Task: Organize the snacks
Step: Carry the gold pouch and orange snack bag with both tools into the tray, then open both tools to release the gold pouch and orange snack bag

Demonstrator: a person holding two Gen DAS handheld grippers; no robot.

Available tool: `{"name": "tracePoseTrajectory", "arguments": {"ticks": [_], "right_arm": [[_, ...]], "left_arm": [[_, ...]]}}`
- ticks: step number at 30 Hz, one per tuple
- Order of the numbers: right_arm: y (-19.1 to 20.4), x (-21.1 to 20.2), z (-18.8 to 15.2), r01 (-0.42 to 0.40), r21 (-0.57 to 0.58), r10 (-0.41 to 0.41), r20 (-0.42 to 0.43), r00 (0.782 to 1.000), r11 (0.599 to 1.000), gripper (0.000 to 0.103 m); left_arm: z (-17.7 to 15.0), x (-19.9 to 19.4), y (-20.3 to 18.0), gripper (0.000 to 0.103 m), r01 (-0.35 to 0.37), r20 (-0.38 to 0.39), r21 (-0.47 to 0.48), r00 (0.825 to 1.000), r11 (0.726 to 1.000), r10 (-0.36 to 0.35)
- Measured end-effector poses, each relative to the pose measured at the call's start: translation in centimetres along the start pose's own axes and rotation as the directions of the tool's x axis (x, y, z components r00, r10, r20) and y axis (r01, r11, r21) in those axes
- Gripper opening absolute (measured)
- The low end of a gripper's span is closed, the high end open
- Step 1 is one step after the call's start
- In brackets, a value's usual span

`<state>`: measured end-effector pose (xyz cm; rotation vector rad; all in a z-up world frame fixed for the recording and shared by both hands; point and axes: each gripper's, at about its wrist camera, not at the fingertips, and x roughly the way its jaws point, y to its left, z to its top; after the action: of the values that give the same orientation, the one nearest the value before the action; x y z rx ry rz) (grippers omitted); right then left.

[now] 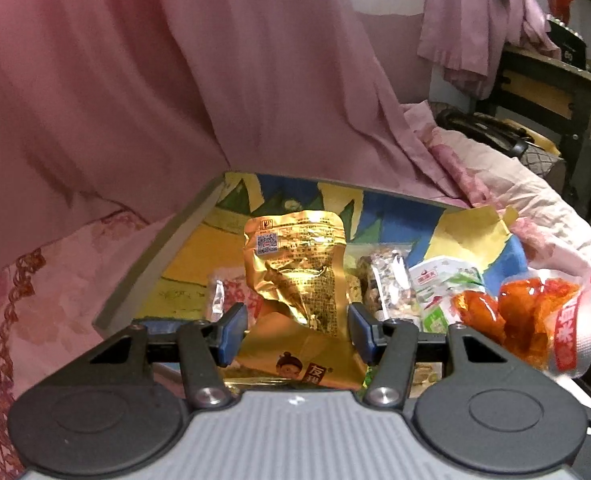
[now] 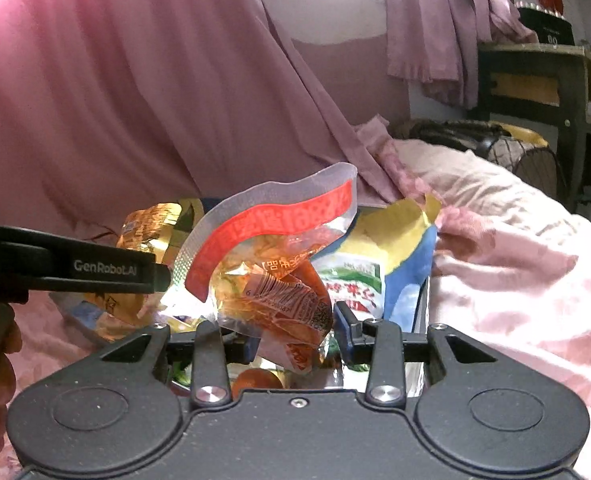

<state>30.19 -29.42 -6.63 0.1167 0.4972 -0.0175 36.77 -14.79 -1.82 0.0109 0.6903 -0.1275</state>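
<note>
Left gripper (image 1: 297, 330) is clamped on the gold snack pouch (image 1: 295, 272): both blue pads sit against its lower sides, and the pouch stands up and away from the jaws, long axis running straight ahead along the fingers.

Right gripper (image 2: 295, 334) is closed on the clear red-banded pouch (image 2: 271, 264) with orange pieces inside. That pouch also rises ahead of its jaws, top seal curling over to the left.

The box (image 1: 175, 240) with the colourful lining lies directly below and ahead of both grippers, other packets already in it: a green-and-white one (image 1: 443, 284) and a clear nut packet (image 1: 387, 284).

Key relation: the two held pouches hang side by side over the box, gold one left of the red one. Left gripper's body crosses the right wrist view at far left, so the hands are near each other. My read: the drop is downward for either, and the gold pouch has more bare lining under it.
</note>
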Motion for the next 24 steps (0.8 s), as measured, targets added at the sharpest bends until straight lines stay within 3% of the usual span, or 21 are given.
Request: {"name": "tracePoseTrajectory", "arguments": {"ticks": [12,16,24], "right_arm": [[0.6,0.9,-0.4,0.001,-0.016,-0.001,-0.032,1.0,1.0,0.047],[0.5,0.9,-0.4,0.011,-0.006,-0.011,-0.035,0.999,1.0,0.055],[-0.2,1.0,-0.4,-0.004,0.042,0.006,-0.037,0.999,0.999,0.072]], "left_arm": [[-1.0,1.2,0.9,0.061,-0.017,-0.041,-0.005,0.999,1.0,0.017],[-1.1,1.1,1.0,0.072,-0.021,-0.039,-0.004,0.999,1.0,0.021],[-1.2,0.8,1.2,0.083,-0.028,-0.035,-0.012,0.999,1.0,0.027]]}}
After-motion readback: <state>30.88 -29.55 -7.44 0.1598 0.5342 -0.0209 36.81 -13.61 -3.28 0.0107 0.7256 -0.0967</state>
